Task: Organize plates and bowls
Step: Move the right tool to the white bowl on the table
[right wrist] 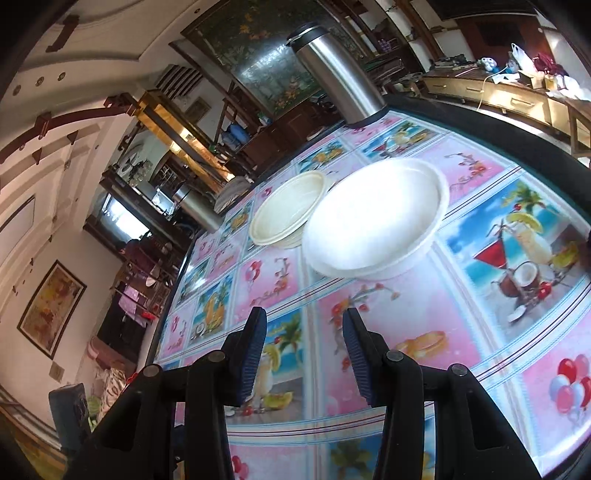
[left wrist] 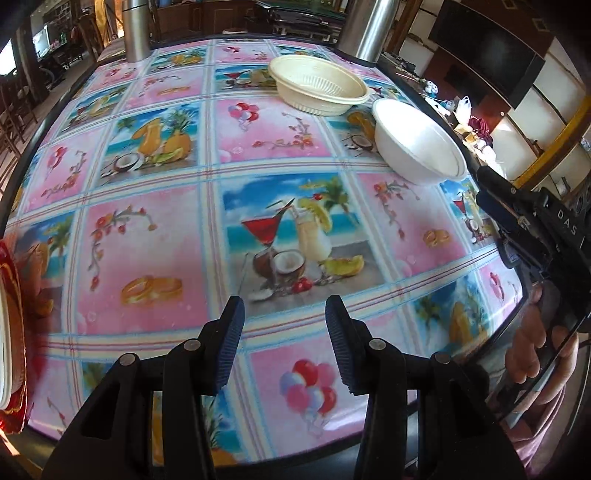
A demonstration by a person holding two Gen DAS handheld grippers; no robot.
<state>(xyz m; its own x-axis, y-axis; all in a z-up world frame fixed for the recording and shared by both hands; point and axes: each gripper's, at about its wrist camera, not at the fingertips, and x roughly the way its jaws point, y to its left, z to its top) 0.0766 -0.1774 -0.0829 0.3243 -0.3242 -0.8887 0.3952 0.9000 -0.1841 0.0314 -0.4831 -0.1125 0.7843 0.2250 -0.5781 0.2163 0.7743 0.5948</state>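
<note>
Patterned tablecloth (left wrist: 155,236) bears white bowl (left wrist: 419,142) beside cream bowl (left wrist: 317,86).

Both hand-held grippers (left wrist: 284,343) (right wrist: 304,356) part-open, empty

2 steel flasks (left wrist: 137,31) on a patterned tablecloth (left wrist: 155,236)

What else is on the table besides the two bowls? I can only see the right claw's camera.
Observer: Stacked plates with a red and gold rim, at the far left of the left claw's view.
Operator: Is the left claw holding one?
Observer: No, it's open and empty above the tablecloth.
Operator: Is the cream bowl smooth inside?
Observer: No, its walls are ribbed.
</note>
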